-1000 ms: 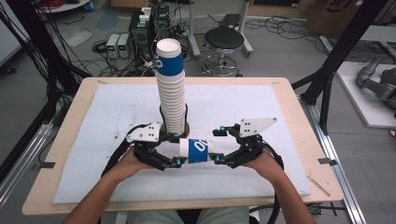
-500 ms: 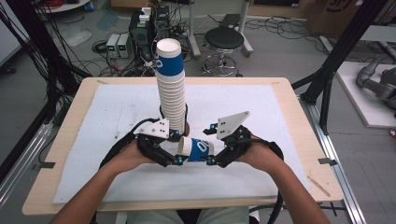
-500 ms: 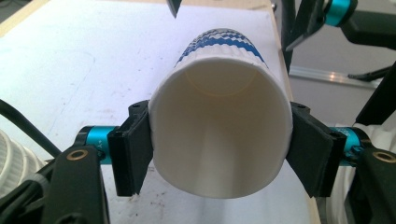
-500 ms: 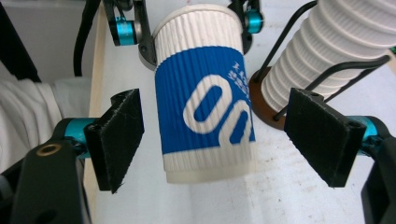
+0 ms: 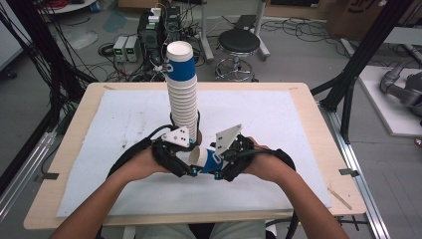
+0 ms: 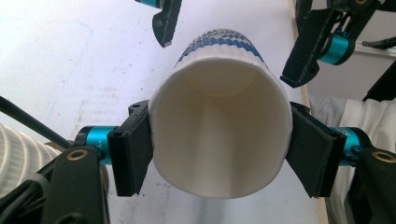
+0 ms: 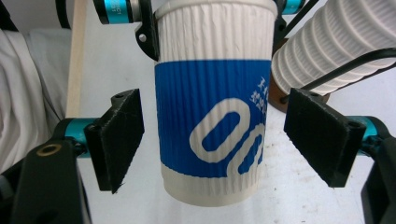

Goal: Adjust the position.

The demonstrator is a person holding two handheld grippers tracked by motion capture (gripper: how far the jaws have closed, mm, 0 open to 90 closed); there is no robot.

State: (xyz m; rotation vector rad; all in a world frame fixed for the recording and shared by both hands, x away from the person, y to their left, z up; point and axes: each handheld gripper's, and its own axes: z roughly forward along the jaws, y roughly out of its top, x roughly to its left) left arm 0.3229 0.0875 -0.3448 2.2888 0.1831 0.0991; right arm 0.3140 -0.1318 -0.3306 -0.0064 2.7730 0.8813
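My left hand-held gripper (image 6: 219,154) clamps the light, crushable paper cup (image 6: 219,135) at its rim; my right hand-held gripper (image 7: 229,140), at three o'clock, stands released around its base.

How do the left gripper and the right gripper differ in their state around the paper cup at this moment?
The left gripper is shut on the paper cup, its pads pressing the rim end; the right gripper is open, with gaps between its pads and the cup's blue base end. The left gripper faces the cup's open mouth; the right gripper faces its closed bottom. Both straddle the same cup, lying sideways beside the cup stack.
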